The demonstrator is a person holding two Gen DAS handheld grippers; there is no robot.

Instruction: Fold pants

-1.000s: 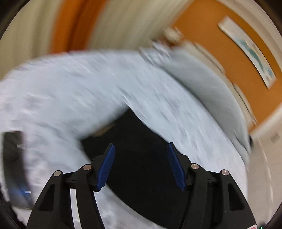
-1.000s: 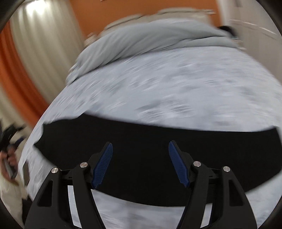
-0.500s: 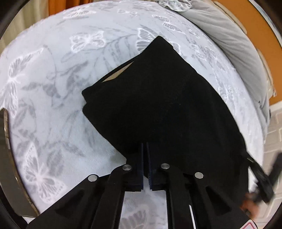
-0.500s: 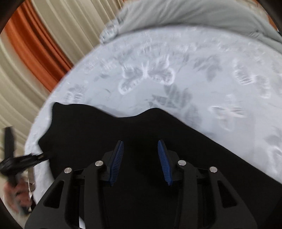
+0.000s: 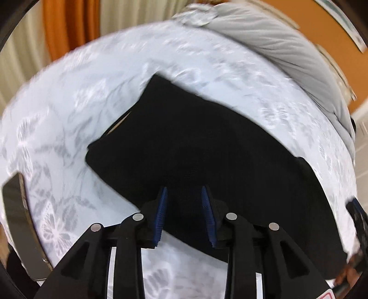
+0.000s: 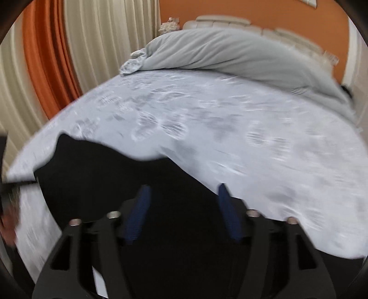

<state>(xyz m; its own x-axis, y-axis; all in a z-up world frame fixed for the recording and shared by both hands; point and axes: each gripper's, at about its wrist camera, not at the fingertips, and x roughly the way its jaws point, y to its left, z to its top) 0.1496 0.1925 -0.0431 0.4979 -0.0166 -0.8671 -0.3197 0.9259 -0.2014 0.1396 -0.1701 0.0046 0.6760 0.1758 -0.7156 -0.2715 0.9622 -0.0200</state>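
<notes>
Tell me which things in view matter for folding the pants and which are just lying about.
For the job:
- black pants, lying on the bedspread
- left gripper, jaws opening over the pants' near edge
- right gripper, jaws opening over the pants
- butterfly bedspread, the work surface

Just lying about:
- grey duvet, bunched at the head of the bed
- curtains

Plain black fabric pants (image 5: 207, 147) lie on a pale blue-white bedspread (image 5: 69, 128) patterned with grey leaves and white butterflies. A solid grey rumpled duvet (image 6: 230, 53) seems unpatterned, though blurred. Orange-and-cream striped curtains (image 6: 57, 46) hang beside an orange wall (image 6: 253, 11).
</notes>
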